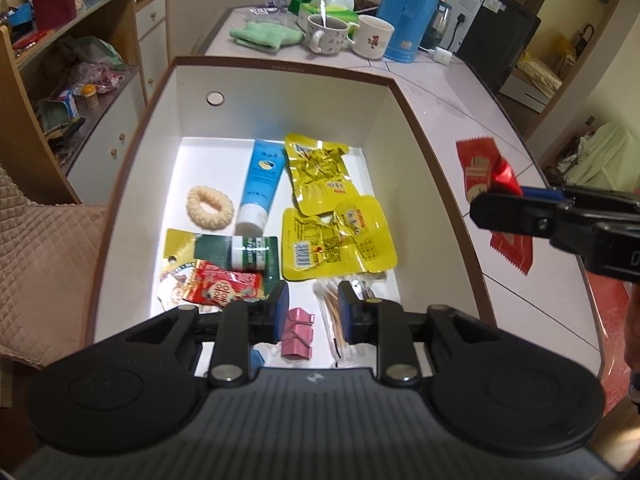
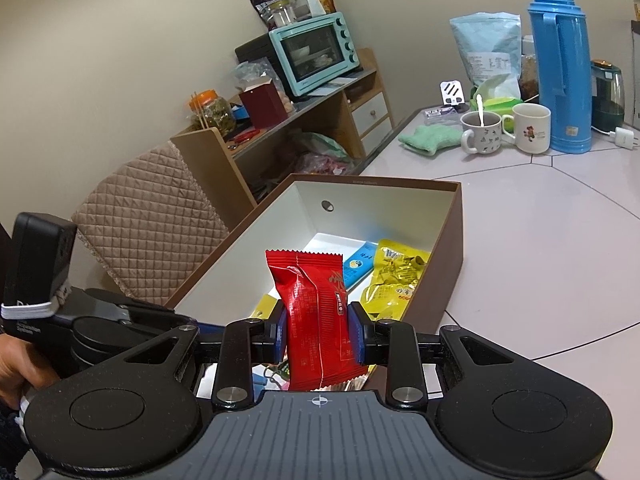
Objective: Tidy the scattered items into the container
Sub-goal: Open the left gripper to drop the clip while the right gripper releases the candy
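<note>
Red foil fills the middle of the right wrist view: the red snack packet (image 2: 318, 320) stands upright between the blue pads of the right gripper (image 2: 318, 334), which pinch its lower half from both sides so that it hangs clear of the table, ready, I judge, to be carried over the rim. Just behind it, in the centre of that frame, lies the brown box (image 2: 452, 248), its near corner almost under the packet.

In the left wrist view the left gripper (image 1: 313, 312) hovers at the bottom centre over the box's near end, its fingers parted with nothing between them; a pink clip (image 1: 297, 334) and a bundle of cotton swabs (image 1: 330, 320) lie on the floor below the gap. Further in lie two yellow pouches (image 1: 332, 216), a blue tube (image 1: 262, 180) and a cream hair tie (image 1: 211, 208), already tidied away. At the top of the frame, cups (image 1: 328, 34) and a blue thermos (image 1: 412, 8) stand well apart from the box.
</note>
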`<control>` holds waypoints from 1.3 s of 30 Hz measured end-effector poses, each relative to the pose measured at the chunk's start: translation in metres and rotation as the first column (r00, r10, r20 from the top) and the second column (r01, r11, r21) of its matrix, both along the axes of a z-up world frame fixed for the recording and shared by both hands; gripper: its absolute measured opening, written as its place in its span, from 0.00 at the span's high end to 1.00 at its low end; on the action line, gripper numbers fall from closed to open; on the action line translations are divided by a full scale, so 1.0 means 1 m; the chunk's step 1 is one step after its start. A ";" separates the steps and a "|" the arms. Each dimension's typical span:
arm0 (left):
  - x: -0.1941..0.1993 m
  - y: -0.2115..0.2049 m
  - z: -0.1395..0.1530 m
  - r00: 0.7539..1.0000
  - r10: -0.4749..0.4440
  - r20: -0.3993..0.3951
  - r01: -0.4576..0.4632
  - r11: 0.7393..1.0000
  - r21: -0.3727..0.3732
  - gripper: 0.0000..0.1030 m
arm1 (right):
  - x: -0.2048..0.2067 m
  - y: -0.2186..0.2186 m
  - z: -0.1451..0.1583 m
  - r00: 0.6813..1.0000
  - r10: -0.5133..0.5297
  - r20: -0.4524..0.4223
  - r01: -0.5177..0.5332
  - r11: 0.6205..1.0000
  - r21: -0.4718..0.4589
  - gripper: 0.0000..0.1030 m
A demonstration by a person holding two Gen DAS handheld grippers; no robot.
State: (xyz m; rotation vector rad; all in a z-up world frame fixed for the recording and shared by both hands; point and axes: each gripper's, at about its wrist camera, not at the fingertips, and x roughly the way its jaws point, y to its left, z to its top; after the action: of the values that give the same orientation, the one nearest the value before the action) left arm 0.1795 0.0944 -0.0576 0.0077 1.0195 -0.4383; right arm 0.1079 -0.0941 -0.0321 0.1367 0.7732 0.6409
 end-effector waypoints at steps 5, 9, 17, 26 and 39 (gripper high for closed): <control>0.000 0.010 0.011 0.999 0.019 0.029 -0.019 1.000 0.004 0.75 | 0.004 0.006 -0.004 1.000 0.014 -0.011 -0.014 1.000 0.001 0.71; 0.002 0.018 0.018 0.998 0.038 0.048 -0.039 0.999 0.006 0.74 | 0.011 0.013 -0.008 0.999 0.024 -0.026 -0.024 1.000 0.004 0.71; 0.011 0.030 0.028 0.996 0.058 0.072 -0.059 0.998 0.010 0.72 | 0.037 0.031 -0.019 0.998 0.046 -0.051 -0.047 0.999 -0.009 0.71; 0.029 0.038 0.032 0.993 0.072 0.091 -0.073 0.997 0.015 0.69 | 0.070 0.051 -0.039 0.995 0.058 -0.080 -0.062 0.997 -0.047 0.71; 0.049 0.049 0.034 0.988 0.106 0.110 -0.109 0.994 0.026 0.66 | 0.109 0.082 -0.026 0.989 0.104 0.102 -0.108 0.993 0.041 0.09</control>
State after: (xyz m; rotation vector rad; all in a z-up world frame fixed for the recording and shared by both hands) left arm 0.2285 0.1439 -0.0234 0.0052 0.9149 -0.3195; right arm 0.2174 -0.0123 -0.0582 0.1056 0.6722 0.7613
